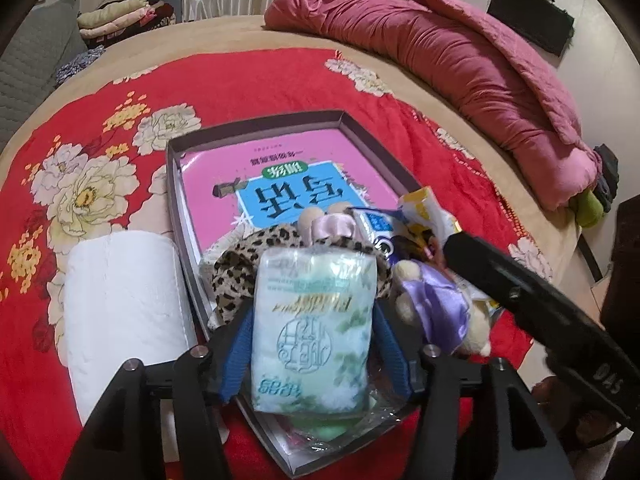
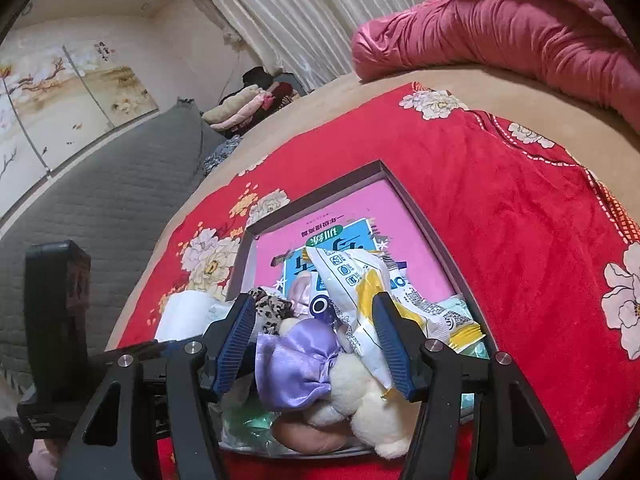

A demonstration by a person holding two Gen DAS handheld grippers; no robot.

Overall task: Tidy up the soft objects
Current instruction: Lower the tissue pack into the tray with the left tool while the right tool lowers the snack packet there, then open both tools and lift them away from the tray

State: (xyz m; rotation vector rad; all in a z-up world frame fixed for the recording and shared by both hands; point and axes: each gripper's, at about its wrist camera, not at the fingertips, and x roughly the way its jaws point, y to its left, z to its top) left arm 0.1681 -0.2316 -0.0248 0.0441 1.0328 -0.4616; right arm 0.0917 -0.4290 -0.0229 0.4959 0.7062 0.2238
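I have the tissue pack [image 1: 314,332] over the box's [image 1: 256,122] 6 o'clock end between the wide left tongs [image 1: 314,340], so I'd lift clear slowly, while the right tongs [image 2: 316,344] straddle the plush doll [image 2: 320,364], parted.

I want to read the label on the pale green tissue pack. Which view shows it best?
The left wrist view: the tissue pack fills the centre, label facing the camera, upside down, between the left hand-held gripper's pads. The right wrist view shows only a pale green sliver behind the snack packet.
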